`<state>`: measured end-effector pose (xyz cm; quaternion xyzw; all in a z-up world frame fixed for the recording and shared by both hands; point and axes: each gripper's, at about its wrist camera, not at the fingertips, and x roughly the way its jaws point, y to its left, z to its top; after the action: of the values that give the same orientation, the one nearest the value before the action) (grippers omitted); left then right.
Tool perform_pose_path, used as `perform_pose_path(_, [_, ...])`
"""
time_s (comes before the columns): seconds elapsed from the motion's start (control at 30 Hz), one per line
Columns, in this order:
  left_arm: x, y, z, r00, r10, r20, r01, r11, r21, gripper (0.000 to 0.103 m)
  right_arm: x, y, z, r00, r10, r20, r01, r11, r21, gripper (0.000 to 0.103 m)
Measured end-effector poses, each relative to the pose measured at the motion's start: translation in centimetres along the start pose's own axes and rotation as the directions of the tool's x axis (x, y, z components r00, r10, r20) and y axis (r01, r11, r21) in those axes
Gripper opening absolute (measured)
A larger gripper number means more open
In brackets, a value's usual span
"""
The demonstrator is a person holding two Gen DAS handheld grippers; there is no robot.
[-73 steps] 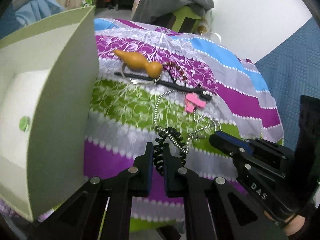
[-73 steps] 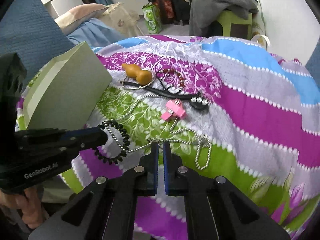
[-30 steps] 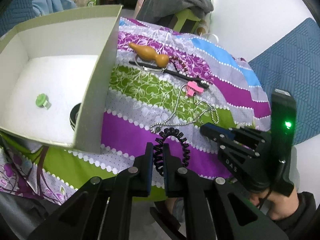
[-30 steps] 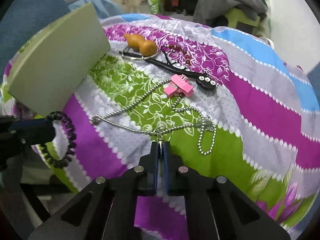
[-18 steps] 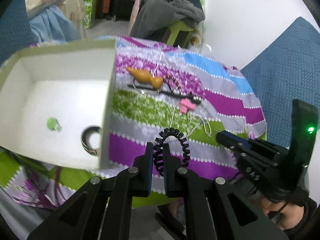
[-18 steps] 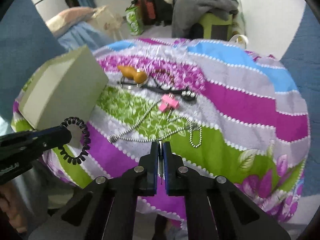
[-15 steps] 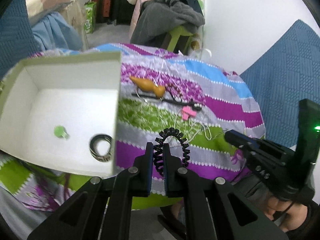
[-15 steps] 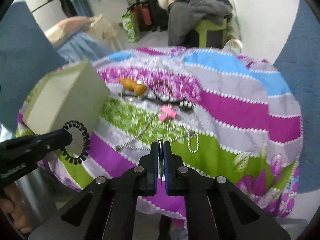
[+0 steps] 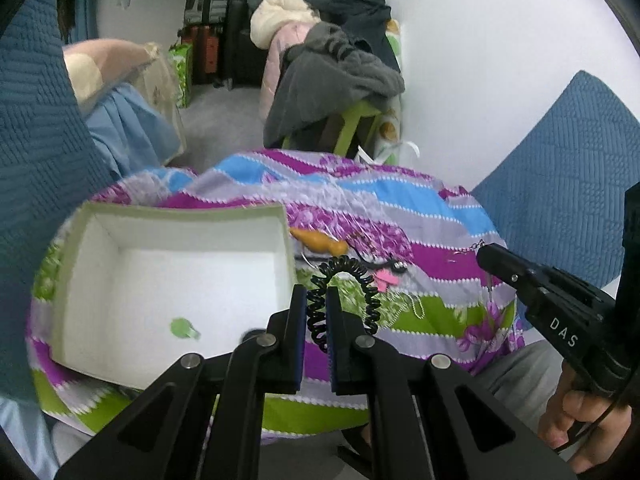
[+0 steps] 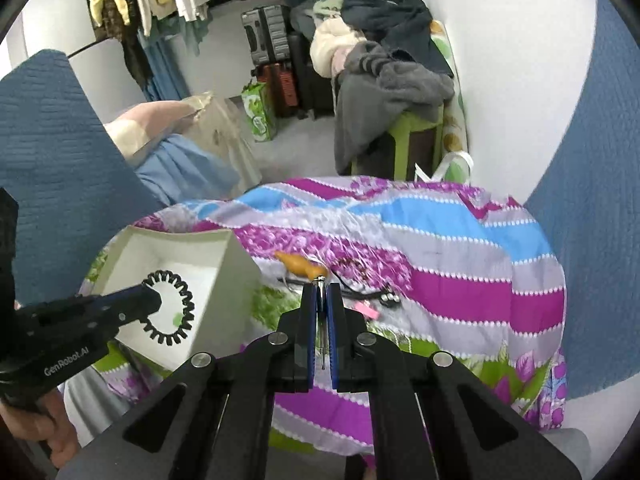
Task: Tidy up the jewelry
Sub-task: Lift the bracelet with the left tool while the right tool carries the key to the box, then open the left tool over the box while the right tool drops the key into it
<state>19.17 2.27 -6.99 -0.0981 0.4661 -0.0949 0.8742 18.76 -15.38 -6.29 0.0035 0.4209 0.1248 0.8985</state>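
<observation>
Both tongs clamped | left [image 9: 316,312]: coil band [image 9: 344,292] | right [image 10: 320,312]: chain [image 10: 321,320]

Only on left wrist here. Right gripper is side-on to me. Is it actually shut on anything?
Observer: Yes. In the right wrist view the right gripper is shut on a thin silver chain piece that runs between its pads.
Operator: Is my coil ring whole past my fingers?
Observer: Yes, it is a full loop. The black coil ring hangs off the tip of the left gripper, in front of the opening of the white box.
Operator: What is holding my gripper?
Observer: A bare hand wraps its handle at the lower left of the right wrist view.
</observation>
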Motion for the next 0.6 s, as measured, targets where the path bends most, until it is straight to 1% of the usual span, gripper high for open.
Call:
perform_pose_path(0.13, [-1.6,1.9,1.4,0.999,0.02,0.033,-0.02,1.0,0.0,0.007,0.1,2.3,1.0,1.0,0.021,0.014,-0.021,1.0,-0.02,0.003])
perform_pose_path(0.27, [-3.7,4.5,3.1,0.995,0.052,0.08,-0.052,0.999,-0.004,0.007,0.3,5.1,1.9,0.998,0.057,0.023,-0.056,0.998,-0.036,0.003])
perform_pose_path(0.37, [-4.6,6.3,3.5,0.993,0.076,0.096,-0.076,0.997,-0.001,0.007,0.5,7.4,2.5,0.996,0.08,0.034,-0.078,0.995,-0.064,0.003])
perform_pose_path(0.47, [-4.9,8.1,3.4,0.99,0.099,0.104,-0.098,0.995,-0.008,0.007,1.1,9.6,2.6,0.994,0.105,0.035,-0.101,0.991,-0.092,0.003])
perform_pose_path(0.6, [-3.7,10.8,2.0,0.991,0.112,0.072,-0.109,0.993,-0.038,0.007,3.0,11.8,1.7,0.991,0.133,-0.006,-0.133,0.984,-0.12,0.003])
